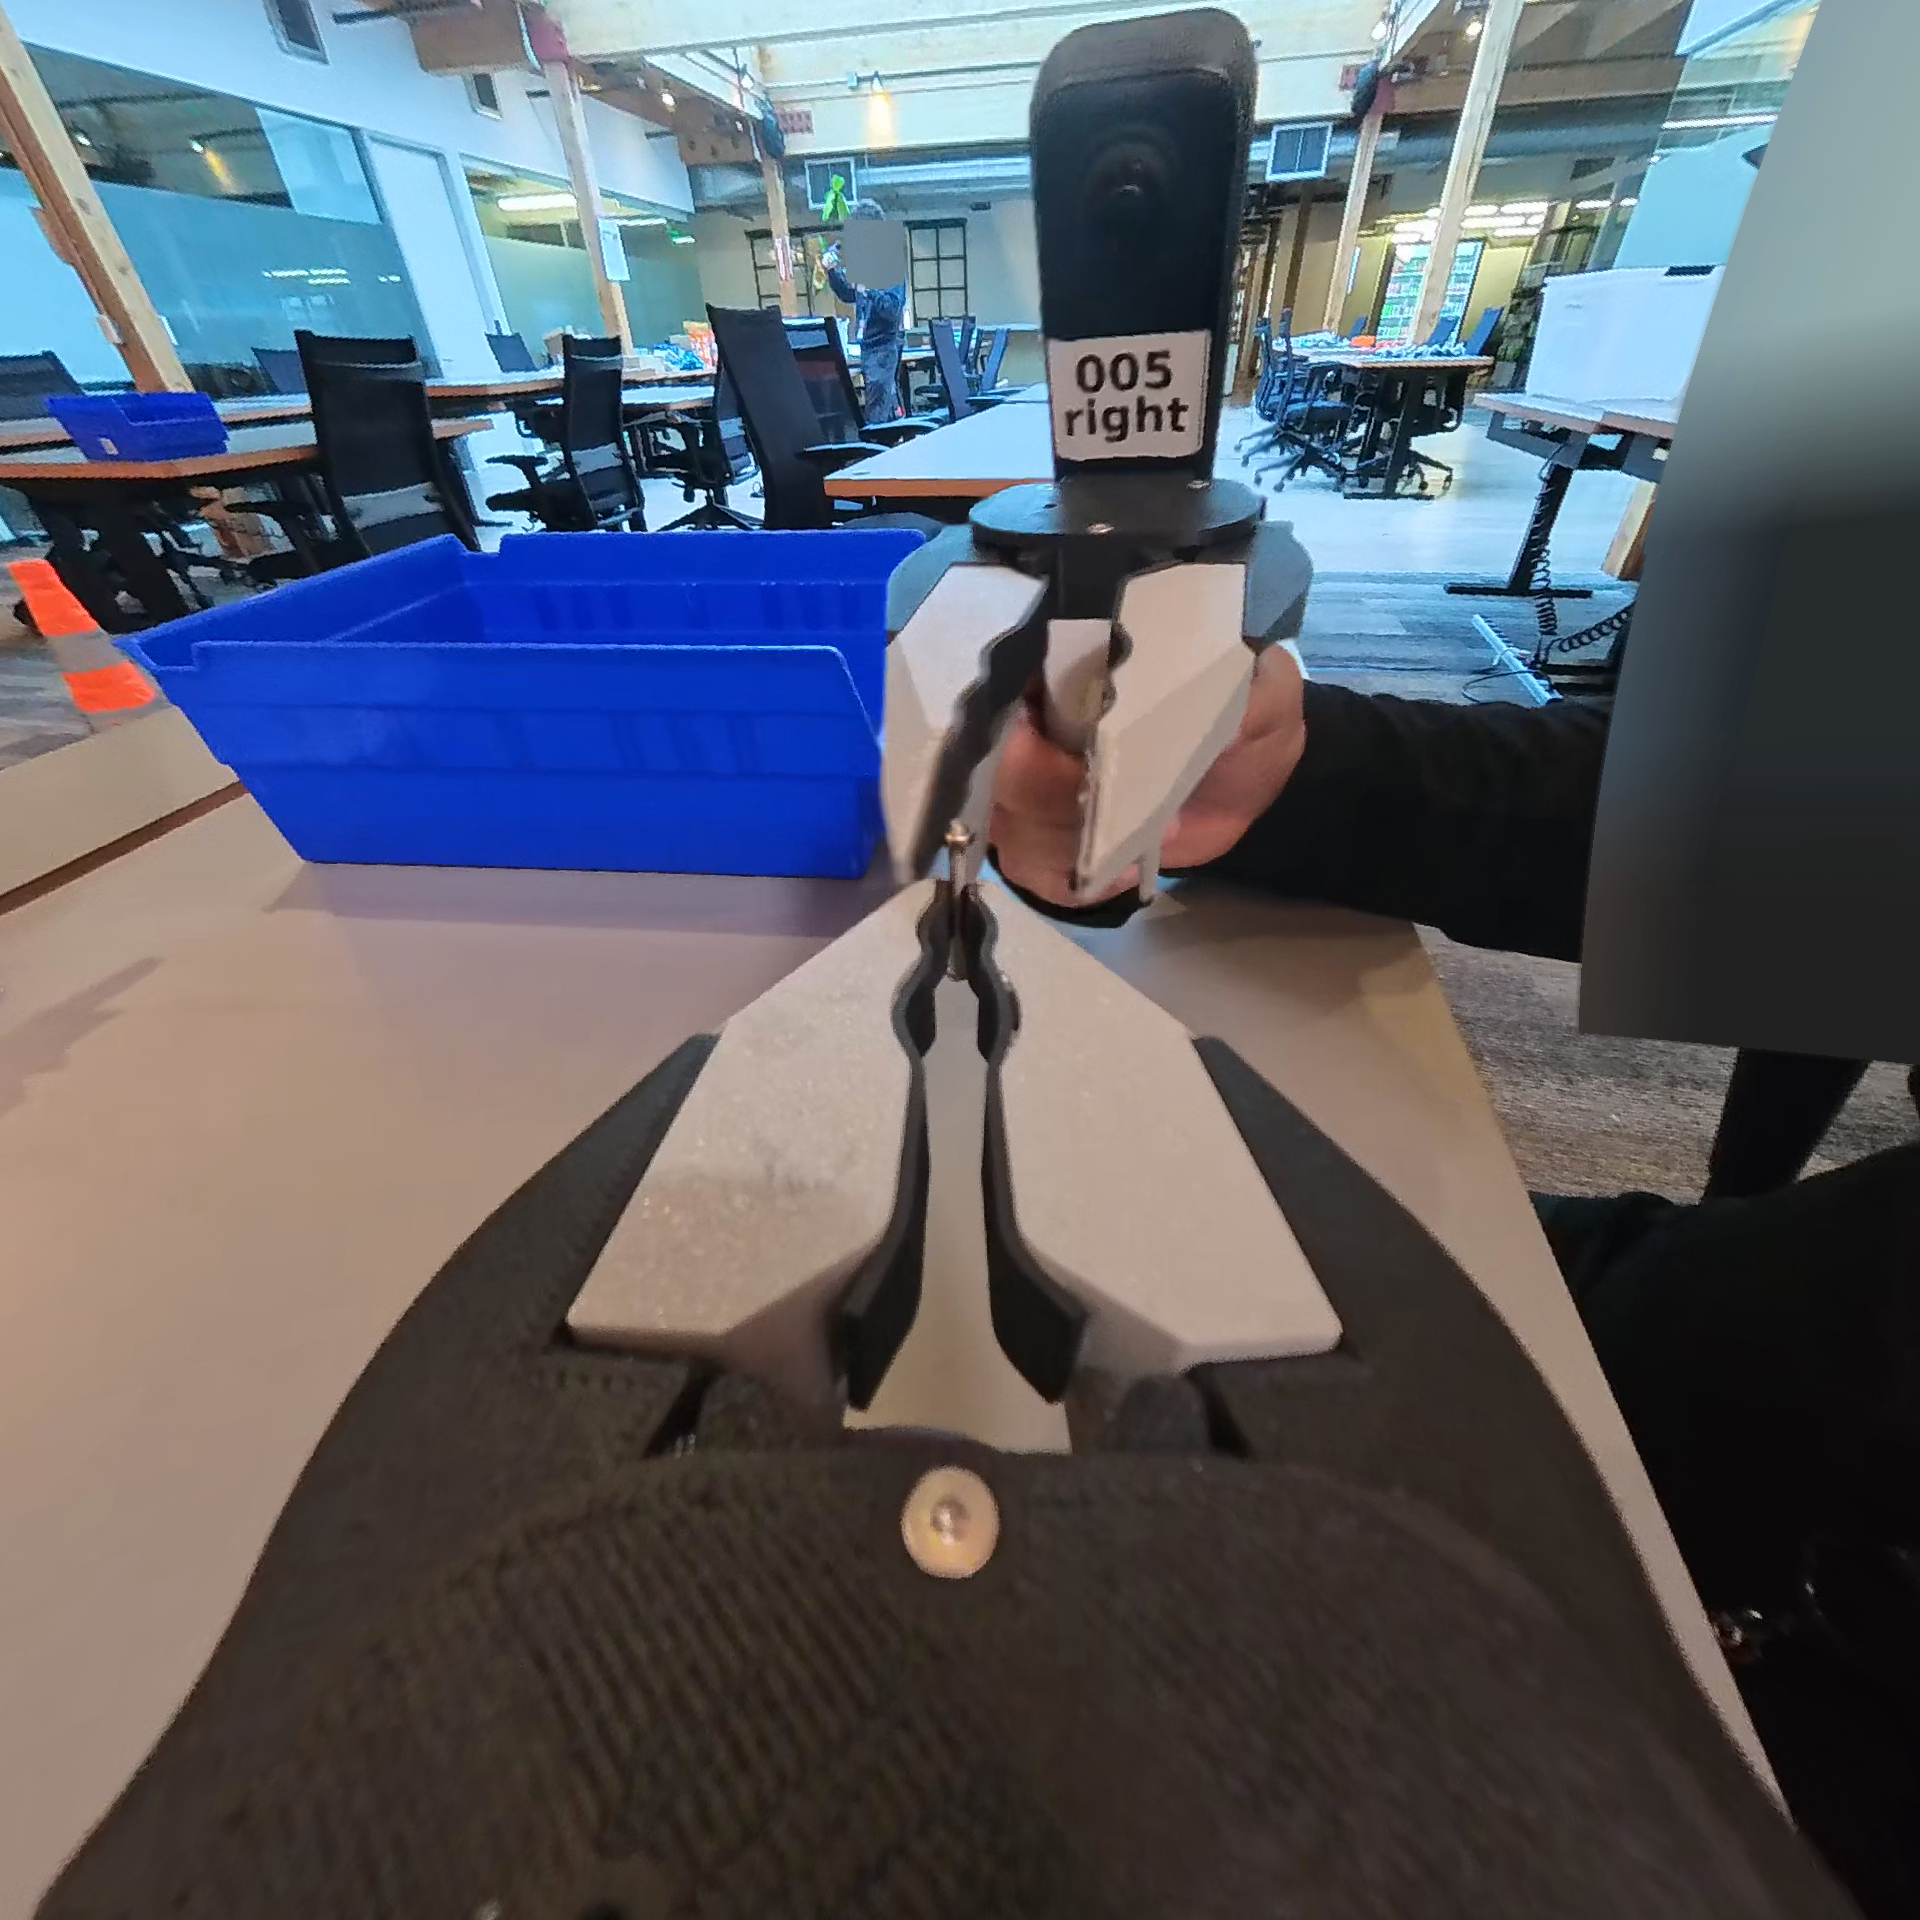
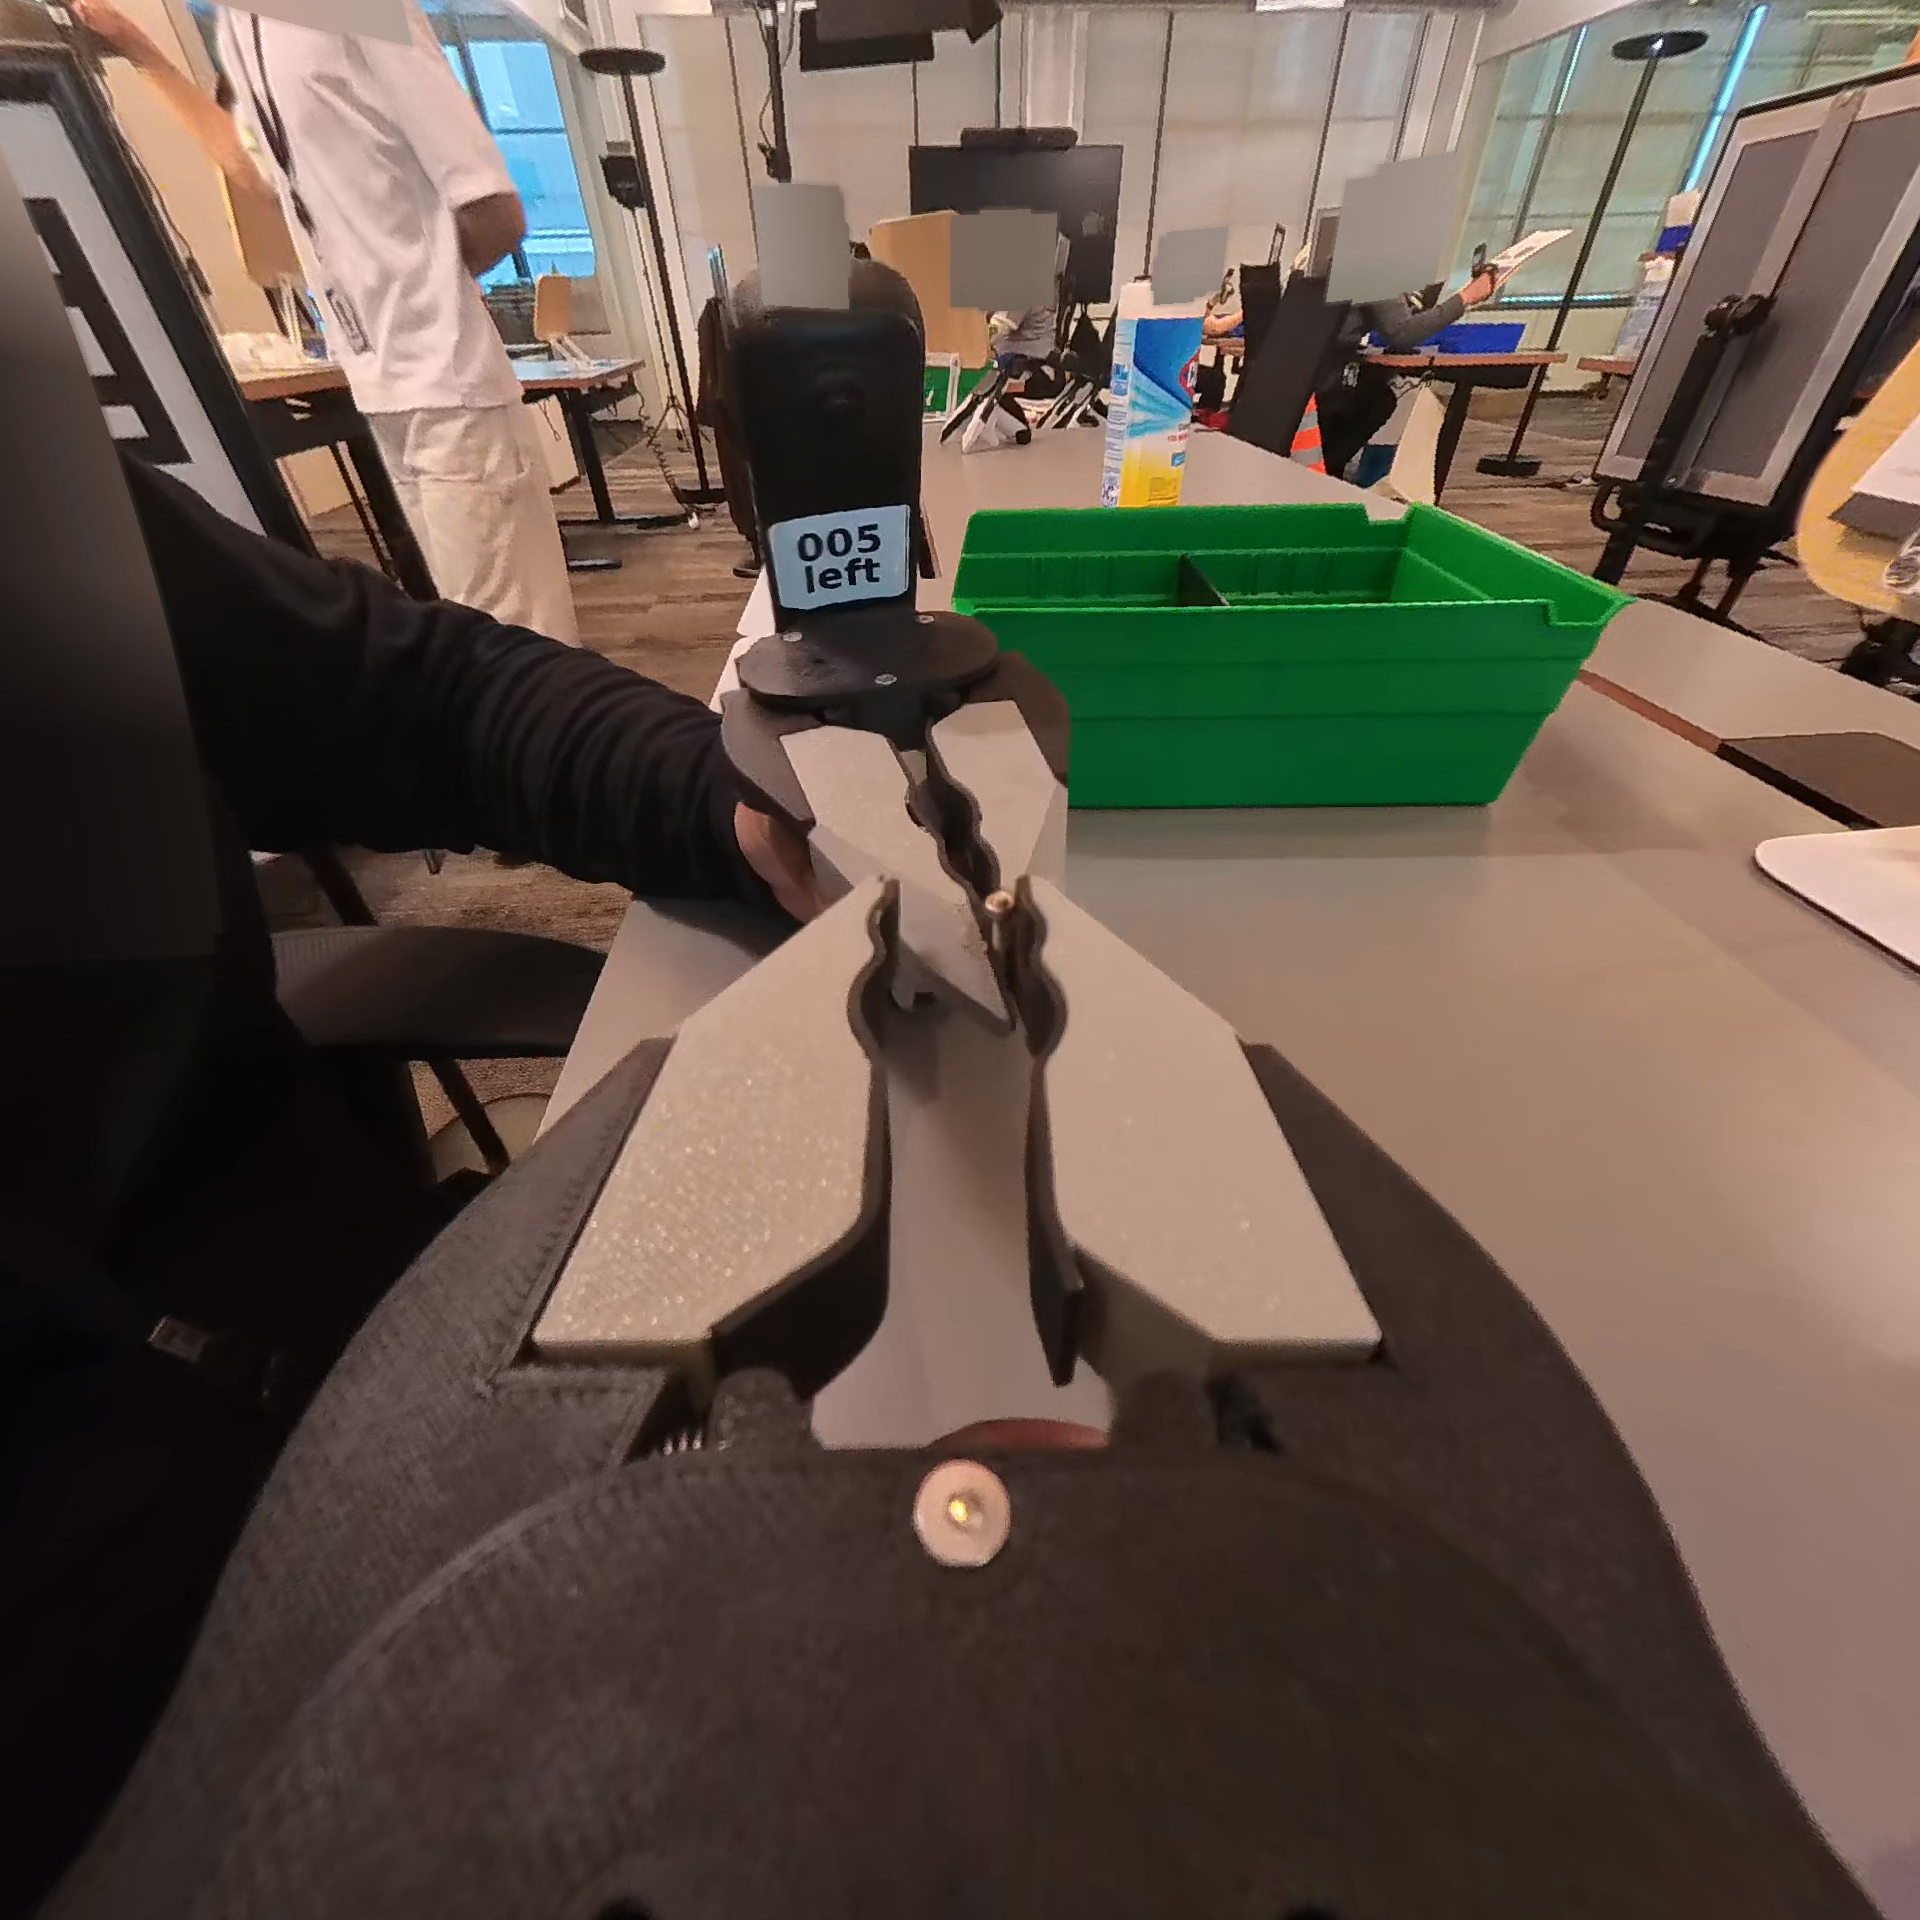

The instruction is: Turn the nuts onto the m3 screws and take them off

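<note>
My left gripper (image 1: 952, 920) is shut on a small metal M3 screw (image 1: 956, 894) and holds it upright above the grey table (image 1: 312, 1091). My right gripper (image 1: 1018, 875) faces it, open, with one finger beside the screw's top. In the right wrist view, my right gripper (image 2: 954, 902) is open around the left gripper (image 2: 992, 1003). The screw (image 2: 997, 914) stands against the inner side of the right-hand finger (image 2: 1029, 935). I cannot make out a nut.
A blue bin (image 1: 540, 727) stands on the table behind the grippers in the left wrist view. A green divided bin (image 2: 1278, 707) and a wipes canister (image 2: 1148, 416) stand beyond them in the right wrist view. A white flat object (image 2: 1849, 883) lies at right. My left and right fingertips are right by each other.
</note>
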Action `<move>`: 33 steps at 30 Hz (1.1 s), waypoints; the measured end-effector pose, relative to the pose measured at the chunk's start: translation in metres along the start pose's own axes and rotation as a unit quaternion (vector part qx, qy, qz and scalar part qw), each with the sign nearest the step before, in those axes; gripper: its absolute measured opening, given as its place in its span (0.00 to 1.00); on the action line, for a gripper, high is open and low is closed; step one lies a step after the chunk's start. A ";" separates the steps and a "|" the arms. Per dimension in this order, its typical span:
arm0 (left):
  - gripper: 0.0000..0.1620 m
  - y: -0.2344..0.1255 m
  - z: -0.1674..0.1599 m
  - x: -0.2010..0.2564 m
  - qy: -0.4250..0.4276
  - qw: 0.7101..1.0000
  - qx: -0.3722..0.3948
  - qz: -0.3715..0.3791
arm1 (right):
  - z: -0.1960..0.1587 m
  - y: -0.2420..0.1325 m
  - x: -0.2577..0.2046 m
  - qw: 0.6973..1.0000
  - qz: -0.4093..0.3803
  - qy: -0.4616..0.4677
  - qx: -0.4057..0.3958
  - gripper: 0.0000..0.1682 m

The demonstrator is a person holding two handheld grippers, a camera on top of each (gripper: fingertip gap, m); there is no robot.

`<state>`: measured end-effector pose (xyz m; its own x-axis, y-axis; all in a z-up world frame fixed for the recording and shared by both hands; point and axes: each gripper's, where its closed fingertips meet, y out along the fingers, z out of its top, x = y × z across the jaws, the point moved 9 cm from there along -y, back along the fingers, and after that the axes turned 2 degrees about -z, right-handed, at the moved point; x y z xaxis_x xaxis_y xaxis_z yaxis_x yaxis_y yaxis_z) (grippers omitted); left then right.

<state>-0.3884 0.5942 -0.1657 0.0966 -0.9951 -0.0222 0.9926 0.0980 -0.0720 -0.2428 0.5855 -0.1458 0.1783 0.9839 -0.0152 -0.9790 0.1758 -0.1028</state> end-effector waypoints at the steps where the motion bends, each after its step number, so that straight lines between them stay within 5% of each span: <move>1: 0.00 -0.001 0.001 0.000 -0.001 1.000 0.003 0.002 | 0.001 -0.003 0.001 1.000 -0.005 0.000 0.002 0.10; 3: 0.00 -0.002 0.001 -0.002 -0.004 1.000 0.004 0.006 | 0.001 -0.010 0.002 1.000 -0.009 -0.005 0.010 0.04; 8: 0.00 -0.001 0.000 -0.002 -0.007 1.000 0.001 0.001 | 0.002 -0.003 0.004 1.000 -0.003 0.019 0.021 0.15; 16: 0.00 -0.003 0.003 -0.002 -0.003 1.000 0.007 0.010 | 0.002 -0.010 0.001 1.000 -0.001 -0.001 0.015 0.06; 25: 0.00 -0.003 0.002 -0.002 -0.001 1.000 0.006 0.009 | 0.001 0.000 -0.001 1.000 -0.007 -0.007 0.002 0.14; 28: 0.00 -0.004 0.004 -0.003 -0.002 1.000 0.009 0.016 | 0.002 -0.009 0.001 1.000 0.005 0.000 0.017 0.03; 33: 0.00 -0.005 0.003 -0.005 -0.010 1.000 0.007 0.014 | 0.005 -0.007 0.005 0.999 -0.014 0.011 0.030 0.14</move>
<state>-0.3934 0.5986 -0.1622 0.1257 -0.9921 -0.0045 0.9904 0.1258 -0.0569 -0.2355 0.5898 -0.1400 0.2068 0.9777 -0.0356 -0.9777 0.2052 -0.0447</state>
